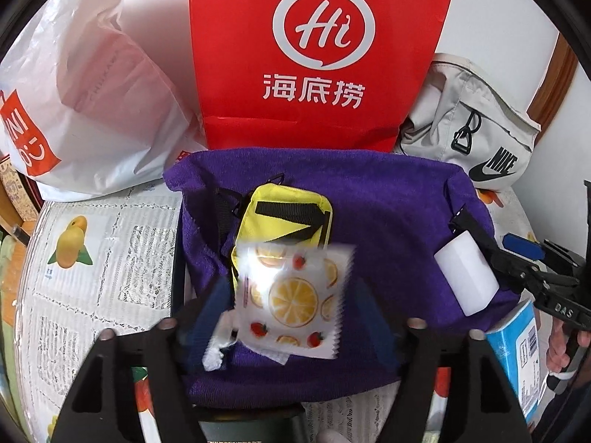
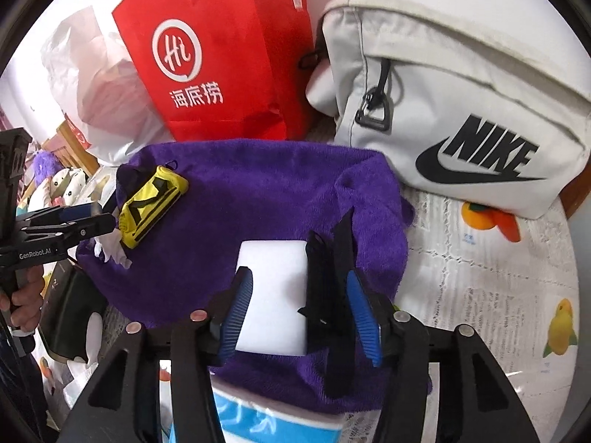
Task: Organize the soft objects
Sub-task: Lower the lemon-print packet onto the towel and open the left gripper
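Note:
A purple towel lies spread over a raised pile; it also shows in the right wrist view. A yellow pouch with black straps lies on it, also seen from the right. A lemon-print packet is blurred between the blue fingers of my left gripper, which stand wide apart. My right gripper holds a white block together with a black strap between its blue pads; the block also shows in the left wrist view.
A red paper bag stands behind the towel, a white plastic bag to its left, a grey Nike bag to its right. A lace fruit-print tablecloth covers the table. A blue-white box sits at the towel's near right.

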`<state>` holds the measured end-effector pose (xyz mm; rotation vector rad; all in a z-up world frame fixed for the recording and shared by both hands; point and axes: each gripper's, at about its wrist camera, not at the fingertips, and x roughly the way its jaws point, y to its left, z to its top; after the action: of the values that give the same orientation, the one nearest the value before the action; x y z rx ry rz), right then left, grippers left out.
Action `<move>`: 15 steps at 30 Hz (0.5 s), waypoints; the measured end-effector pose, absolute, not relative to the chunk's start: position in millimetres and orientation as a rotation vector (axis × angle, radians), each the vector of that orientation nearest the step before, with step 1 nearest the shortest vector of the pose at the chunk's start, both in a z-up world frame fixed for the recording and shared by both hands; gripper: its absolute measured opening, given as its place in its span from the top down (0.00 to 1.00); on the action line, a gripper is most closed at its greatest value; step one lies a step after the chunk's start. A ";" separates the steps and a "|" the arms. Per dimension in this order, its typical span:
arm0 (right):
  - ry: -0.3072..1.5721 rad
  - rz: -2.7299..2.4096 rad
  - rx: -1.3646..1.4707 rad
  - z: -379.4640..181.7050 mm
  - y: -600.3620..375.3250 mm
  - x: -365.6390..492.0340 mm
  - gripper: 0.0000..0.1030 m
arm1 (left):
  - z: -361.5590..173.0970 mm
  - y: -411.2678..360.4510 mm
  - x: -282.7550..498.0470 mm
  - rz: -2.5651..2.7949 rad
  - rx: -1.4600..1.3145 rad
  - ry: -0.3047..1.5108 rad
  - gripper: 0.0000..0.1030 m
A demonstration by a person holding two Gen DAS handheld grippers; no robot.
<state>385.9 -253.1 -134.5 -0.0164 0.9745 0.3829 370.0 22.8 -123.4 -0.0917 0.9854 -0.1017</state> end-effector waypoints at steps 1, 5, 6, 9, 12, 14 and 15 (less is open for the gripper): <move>0.971 0.384 -0.015 -132.3 -253.0 384.1 0.47 | -122.4 22.6 369.3 -0.099 -0.094 0.983 0.25; 0.952 0.380 -0.021 -122.2 -253.1 374.2 0.47 | -118.1 21.0 365.6 -0.091 -0.078 0.980 0.24; 0.948 0.378 -0.023 -119.8 -252.9 371.8 0.47 | -116.6 20.6 364.0 -0.091 -0.074 0.979 0.24; 0.927 0.374 -0.026 -109.9 -249.5 360.3 0.47 | -111.2 21.1 357.8 -0.087 -0.066 0.973 0.24; 0.910 0.391 -0.015 -101.2 -244.4 344.3 0.47 | -104.0 24.1 347.6 -0.085 -0.074 0.962 0.24; 0.901 0.405 -0.015 -96.6 -237.6 329.9 0.47 | -99.6 26.3 338.6 -0.086 -0.080 0.956 0.24; 0.900 0.411 -0.015 -95.6 -235.0 323.8 0.47 | -97.5 27.8 333.7 -0.087 -0.083 0.953 0.24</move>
<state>323.8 -235.0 -95.6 -0.0148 0.9000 0.4108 333.7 27.8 -97.5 -0.0832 0.9528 -0.0869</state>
